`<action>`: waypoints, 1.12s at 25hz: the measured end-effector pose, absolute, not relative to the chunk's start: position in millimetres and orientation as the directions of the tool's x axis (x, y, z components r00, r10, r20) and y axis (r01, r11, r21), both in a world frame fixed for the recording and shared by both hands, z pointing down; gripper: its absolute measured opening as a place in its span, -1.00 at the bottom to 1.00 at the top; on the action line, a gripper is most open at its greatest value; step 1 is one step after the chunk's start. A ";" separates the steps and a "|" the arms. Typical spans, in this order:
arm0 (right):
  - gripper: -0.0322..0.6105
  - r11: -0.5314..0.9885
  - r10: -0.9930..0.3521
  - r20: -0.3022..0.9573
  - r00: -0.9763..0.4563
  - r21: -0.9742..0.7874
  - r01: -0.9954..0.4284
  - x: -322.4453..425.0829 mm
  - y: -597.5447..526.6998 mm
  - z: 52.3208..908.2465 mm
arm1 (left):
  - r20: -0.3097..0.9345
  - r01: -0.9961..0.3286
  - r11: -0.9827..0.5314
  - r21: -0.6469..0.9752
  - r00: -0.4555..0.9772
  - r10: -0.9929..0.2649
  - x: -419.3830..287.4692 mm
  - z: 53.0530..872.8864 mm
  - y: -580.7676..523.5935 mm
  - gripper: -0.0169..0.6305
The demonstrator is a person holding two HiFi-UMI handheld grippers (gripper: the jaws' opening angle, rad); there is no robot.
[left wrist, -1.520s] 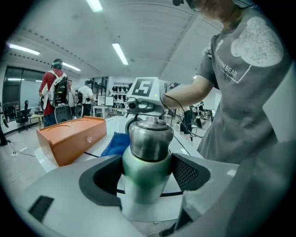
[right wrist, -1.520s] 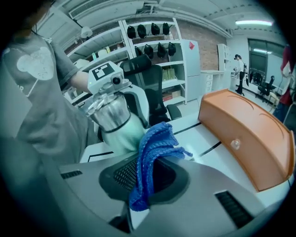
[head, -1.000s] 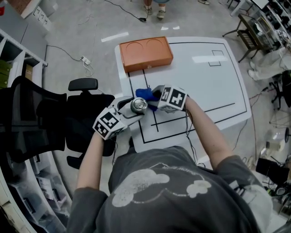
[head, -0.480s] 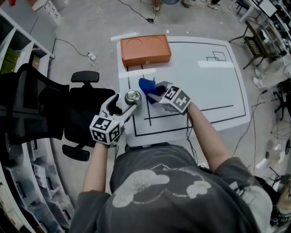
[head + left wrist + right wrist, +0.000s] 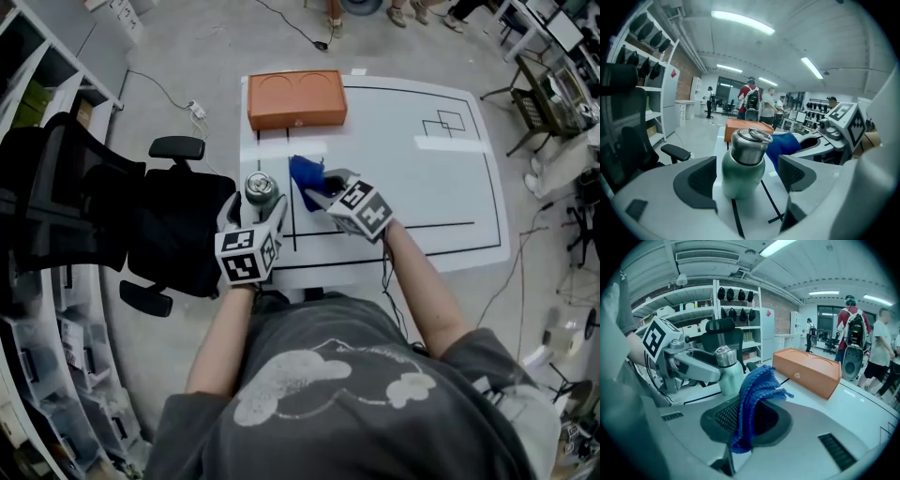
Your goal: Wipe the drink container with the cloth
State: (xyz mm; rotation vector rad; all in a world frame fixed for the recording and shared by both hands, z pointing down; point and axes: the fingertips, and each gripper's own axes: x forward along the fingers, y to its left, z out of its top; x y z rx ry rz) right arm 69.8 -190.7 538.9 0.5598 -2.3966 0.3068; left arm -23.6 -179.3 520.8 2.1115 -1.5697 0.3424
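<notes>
the bottle (image 5: 262, 186) stands upright near the table's (image 5: 412, 187) left edge, between the left gripper's (image 5: 253, 211) jaws, which have just been opening and gape wide, pads clear of it. just to its right, the right gripper (image 5: 315, 193) pinches the cloth (image 5: 304, 172). open table lies rightward; a box (image 5: 295, 98) sits beyond.

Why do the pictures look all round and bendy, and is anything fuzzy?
Left gripper view: the wide lens bulges everything round, corners go dark, ceiling light glares; bottle looks sharp. Right gripper view: same bulge, blue cloth crisp. Head view: table edges bend.
</notes>
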 end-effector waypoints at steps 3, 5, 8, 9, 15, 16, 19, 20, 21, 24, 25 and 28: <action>-0.77 0.878 -0.315 0.639 -0.702 -0.084 -0.471 77.6 -185.3 538.7 | 0.499 -0.967 -0.145 0.211 0.234 -0.834 -22.4 526.6 -186.3 0.27; -0.77 0.882 -0.317 0.638 -0.702 -0.074 -0.466 80.0 -184.0 537.3 | 0.513 -0.978 -0.104 0.182 0.185 -0.839 -24.4 529.3 -191.4 0.27; -0.77 0.886 -0.312 0.649 -0.694 -0.065 -0.459 85.9 -181.3 539.4 | 0.525 -0.989 -0.052 0.140 0.119 -0.843 -28.6 532.6 -195.8 0.26; -0.77 0.887 -0.313 0.647 -0.695 -0.063 -0.458 87.0 -181.4 538.8 | 0.531 -0.990 -0.040 0.137 0.108 -0.841 -29.5 534.2 -195.9 0.24; -0.77 0.883 -0.319 0.651 -0.689 -0.060 -0.465 90.6 -185.1 536.8 | 0.526 -0.987 -0.070 0.142 0.135 -0.840 -26.2 536.2 -193.2 0.08; -0.77 0.884 -0.320 0.648 -0.691 -0.058 -0.463 89.7 -186.6 534.5 | 0.522 -0.986 -0.089 0.143 0.152 -0.839 -25.9 535.3 -193.7 0.07; -0.77 0.892 -0.316 0.637 -0.703 -0.053 -0.449 85.4 -191.7 526.1 | 0.509 -0.971 -0.190 0.144 0.237 -0.827 -23.8 533.6 -195.0 0.07; -0.77 0.896 -0.313 0.634 -0.707 -0.050 -0.442 83.3 -193.5 523.3 | 0.507 -0.962 -0.232 0.145 0.274 -0.817 -22.8 533.6 -194.8 0.07; -0.77 0.899 -0.310 0.631 -0.711 -0.047 -0.435 81.1 -195.3 520.7 | 0.507 -0.951 -0.274 0.145 0.310 -0.805 -21.7 534.0 -194.4 0.07; -0.77 0.910 -0.301 0.626 -0.719 -0.038 -0.414 73.8 -200.2 513.6 | 0.505 -0.912 -0.383 0.146 0.402 -0.764 -19.3 534.7 -193.0 0.07; -0.77 0.913 -0.297 0.624 -0.722 -0.036 -0.406 70.8 -201.6 511.5 | 0.501 -0.896 -0.419 0.146 0.432 -0.750 -19.0 534.3 -192.9 0.07; -0.77 0.924 -0.284 0.623 -0.729 -0.024 -0.380 61.0 -206.2 506.3 | 0.489 -0.831 -0.538 0.142 0.532 -0.691 -18.7 532.6 -194.0 0.07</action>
